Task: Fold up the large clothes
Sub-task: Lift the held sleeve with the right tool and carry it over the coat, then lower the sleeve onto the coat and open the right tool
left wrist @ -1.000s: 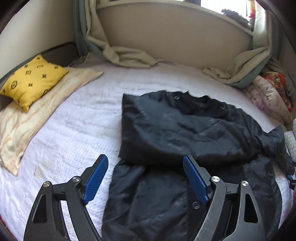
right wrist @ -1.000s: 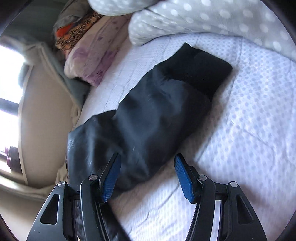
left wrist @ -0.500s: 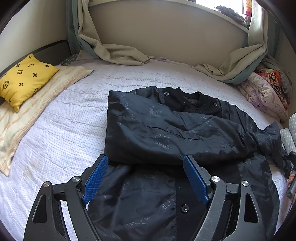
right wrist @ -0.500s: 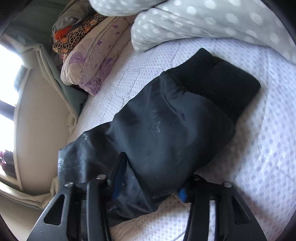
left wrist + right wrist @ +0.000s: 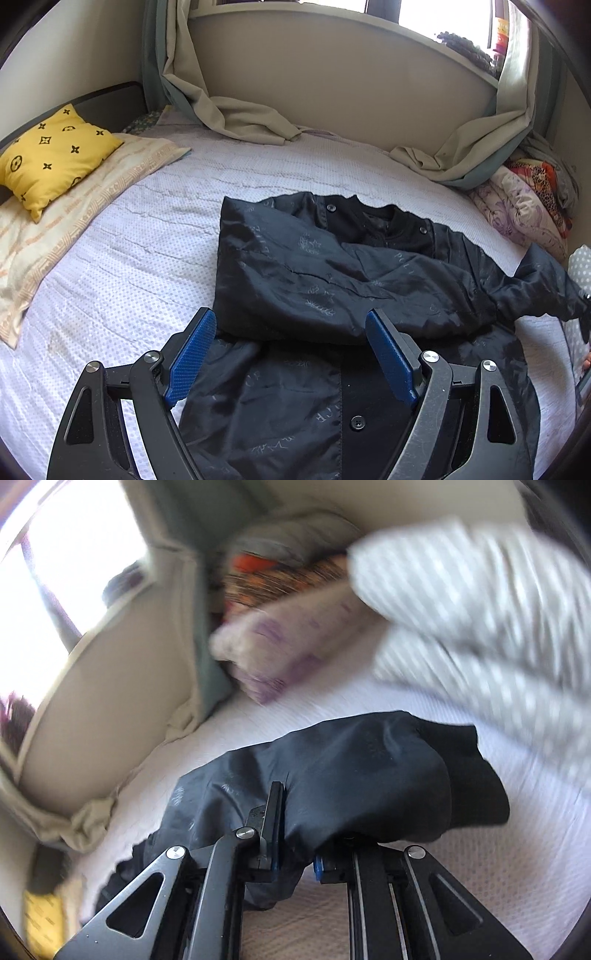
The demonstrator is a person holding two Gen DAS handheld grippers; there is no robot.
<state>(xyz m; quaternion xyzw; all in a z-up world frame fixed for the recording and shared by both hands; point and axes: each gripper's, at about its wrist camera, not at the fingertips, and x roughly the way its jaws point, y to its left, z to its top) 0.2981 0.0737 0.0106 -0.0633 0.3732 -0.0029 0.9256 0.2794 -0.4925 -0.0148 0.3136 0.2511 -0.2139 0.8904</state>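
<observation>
A large black jacket (image 5: 332,280) lies on the bed with its left sleeve folded across the chest and its collar toward the far wall. My left gripper (image 5: 291,350) is open and empty, held above the jacket's lower front. The right sleeve (image 5: 539,288) stretches out to the right edge. In the right wrist view my right gripper (image 5: 299,834) is shut on that sleeve (image 5: 362,775) near its knitted cuff (image 5: 476,786) and holds it lifted off the sheet. The view is blurred.
A white dotted bedsheet (image 5: 140,266) covers the bed. A yellow cushion (image 5: 51,155) lies on a cream pillow at the left. Curtains (image 5: 243,118) drape onto the far edge. Folded quilts (image 5: 524,199) and a grey dotted pillow (image 5: 480,602) are stacked at the right.
My right gripper closed on the jacket's right sleeve and lifted it. The left gripper stayed open and drew back a little, so the jacket sits farther off.
</observation>
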